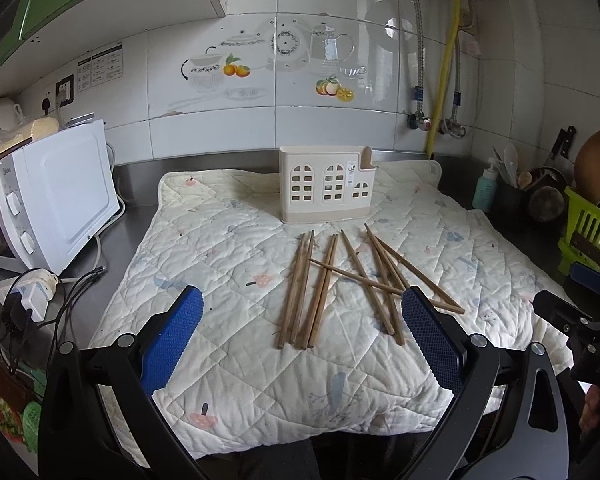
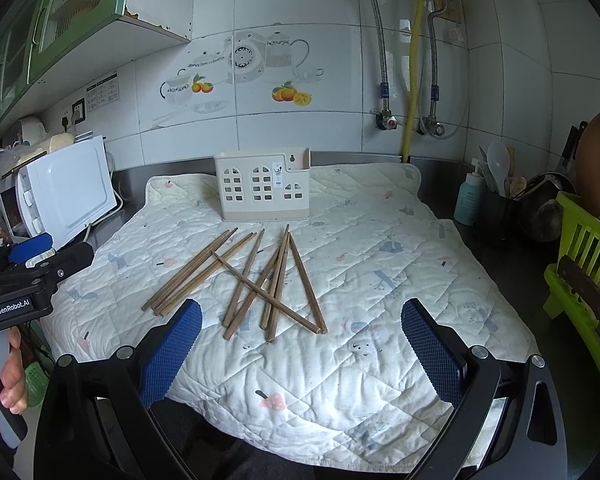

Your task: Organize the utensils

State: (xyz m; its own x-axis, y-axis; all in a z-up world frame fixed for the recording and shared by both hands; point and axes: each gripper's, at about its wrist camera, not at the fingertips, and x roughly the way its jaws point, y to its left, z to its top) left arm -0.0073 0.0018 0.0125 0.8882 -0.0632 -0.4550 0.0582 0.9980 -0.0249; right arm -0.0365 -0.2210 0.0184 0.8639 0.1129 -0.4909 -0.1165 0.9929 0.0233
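Observation:
Several brown wooden chopsticks (image 1: 324, 284) lie loose and partly crossed on a quilted cream cloth (image 1: 228, 248); they also show in the right wrist view (image 2: 256, 280). A cream plastic utensil holder (image 1: 326, 184) with window cut-outs stands upright behind them, also in the right wrist view (image 2: 265, 186). My left gripper (image 1: 302, 300) is open and empty, above the near ends of the chopsticks. My right gripper (image 2: 301, 312) is open and empty, just in front of the chopsticks' near ends. Each gripper shows at the edge of the other's view.
A white microwave (image 1: 56, 200) stands at the left with a power strip and cables (image 1: 28, 292) in front. A teal pump bottle (image 2: 469, 196), a dark utensil pot (image 2: 500, 208), pans and a green dish rack (image 2: 580, 264) stand at the right. The tiled wall carries pipes and valves.

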